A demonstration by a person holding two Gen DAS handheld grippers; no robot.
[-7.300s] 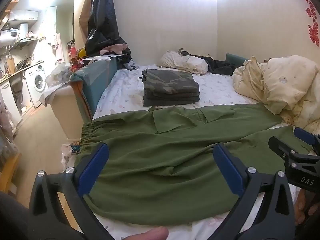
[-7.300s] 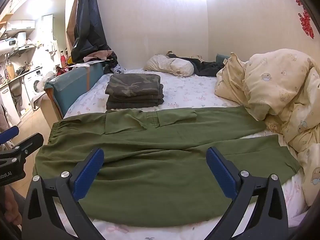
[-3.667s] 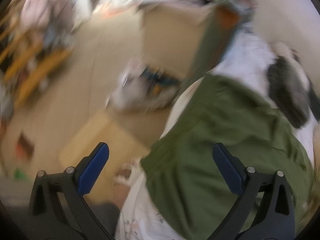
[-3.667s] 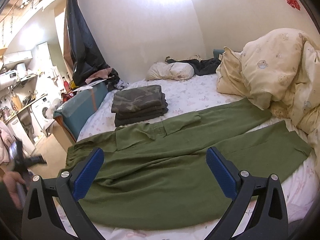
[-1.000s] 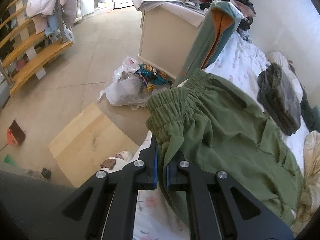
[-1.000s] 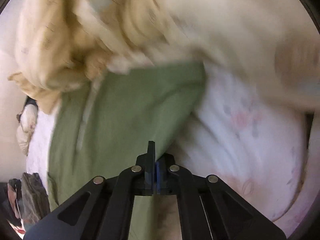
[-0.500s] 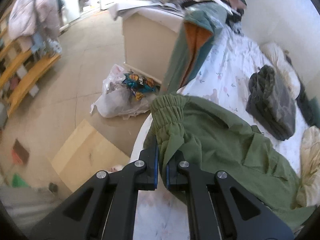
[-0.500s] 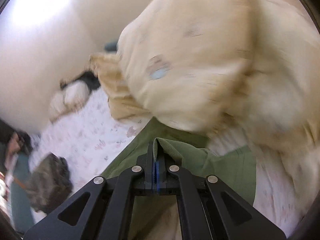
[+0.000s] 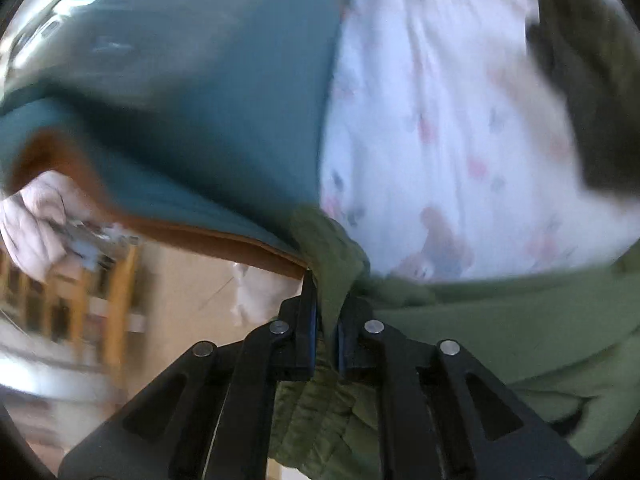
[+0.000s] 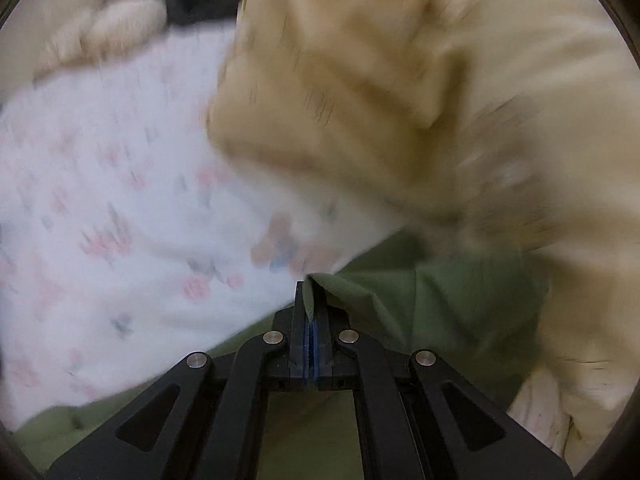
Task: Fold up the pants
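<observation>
Both views are blurred. The left gripper (image 9: 327,320) pinches the pants' (image 9: 500,320) waistband, whose lower folds are cut off at six o'clock. The right gripper (image 10: 311,312) clamps a hem corner; a quilt (image 10: 420,100) at one o'clock hides the rest.

One pair of green pants (image 9: 500,320) shows, and two claws: the left claw (image 9: 327,320) in one view and the right claw (image 10: 311,312) in the other. There is one bed sheet (image 9: 440,140) with a flower print, one cream duvet (image 10: 440,100), one teal panel (image 9: 200,100) beside the bed, and one dark heap of cloth (image 9: 592,80), too blurred to count its pieces.
</observation>
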